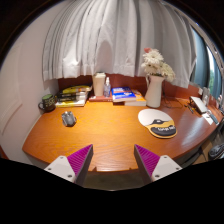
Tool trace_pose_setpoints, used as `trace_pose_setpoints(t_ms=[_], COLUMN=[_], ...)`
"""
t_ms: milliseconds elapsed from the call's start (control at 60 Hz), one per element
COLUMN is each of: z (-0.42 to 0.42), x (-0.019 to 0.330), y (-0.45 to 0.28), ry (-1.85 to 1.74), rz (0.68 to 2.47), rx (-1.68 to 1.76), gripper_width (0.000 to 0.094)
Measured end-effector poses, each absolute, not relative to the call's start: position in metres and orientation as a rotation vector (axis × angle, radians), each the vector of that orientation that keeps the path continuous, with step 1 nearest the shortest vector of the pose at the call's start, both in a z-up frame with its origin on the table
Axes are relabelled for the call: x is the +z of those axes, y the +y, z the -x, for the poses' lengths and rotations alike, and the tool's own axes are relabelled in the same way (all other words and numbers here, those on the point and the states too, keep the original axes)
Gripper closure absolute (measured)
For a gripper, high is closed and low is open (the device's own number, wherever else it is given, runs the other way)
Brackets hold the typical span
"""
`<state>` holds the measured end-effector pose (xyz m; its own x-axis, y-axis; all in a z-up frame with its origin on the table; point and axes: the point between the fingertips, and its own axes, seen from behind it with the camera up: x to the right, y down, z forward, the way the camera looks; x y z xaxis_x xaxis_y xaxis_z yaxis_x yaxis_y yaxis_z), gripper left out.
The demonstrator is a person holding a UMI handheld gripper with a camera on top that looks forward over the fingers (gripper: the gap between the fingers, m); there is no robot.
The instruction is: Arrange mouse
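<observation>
A dark grey mouse (pixel 69 118) lies on the wooden desk (pixel 110 125), well beyond my left finger. A round white mouse mat (pixel 157 123) with a dark wrist rest lies on the desk beyond my right finger. My gripper (pixel 112 160) hangs above the desk's near edge, far from both. Its two fingers with purple pads (pixel 80 159) stand wide apart and nothing is between them.
Along the back of the desk stand a stack of books (pixel 72 97), a white box (pixel 98 85), blue books (pixel 125 96) and a white vase with flowers (pixel 154 88). A dark pot (pixel 47 103) stands far left. White curtains hang behind. Some items lie at the right end.
</observation>
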<state>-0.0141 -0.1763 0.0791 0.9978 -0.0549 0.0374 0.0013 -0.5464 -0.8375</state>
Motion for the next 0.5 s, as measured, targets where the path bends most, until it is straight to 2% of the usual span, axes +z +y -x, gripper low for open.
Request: trace_pose_setpoints(t_ms=[33,50,83,217,367,500], z=[0.031,0.024,0.058,0.132,0.195,0.219], x=[0.068,0.074,0.05,0.015,-0.001,-0.008], y=[-0.174,-0.182,-0.166,-0.14,-0.094,-0.04], ry=[0.018,0.012,-0.007,-0.073,-0.12,-0.127], rz=[2.172,2.177,2.195,2.256,2.28,2.3], rx=[-0.051,-0.047,-0.024,0.046,0.102,0.069], gripper_width=[0.011,0.0112,0.011,0.0107,0.0103,0.0104])
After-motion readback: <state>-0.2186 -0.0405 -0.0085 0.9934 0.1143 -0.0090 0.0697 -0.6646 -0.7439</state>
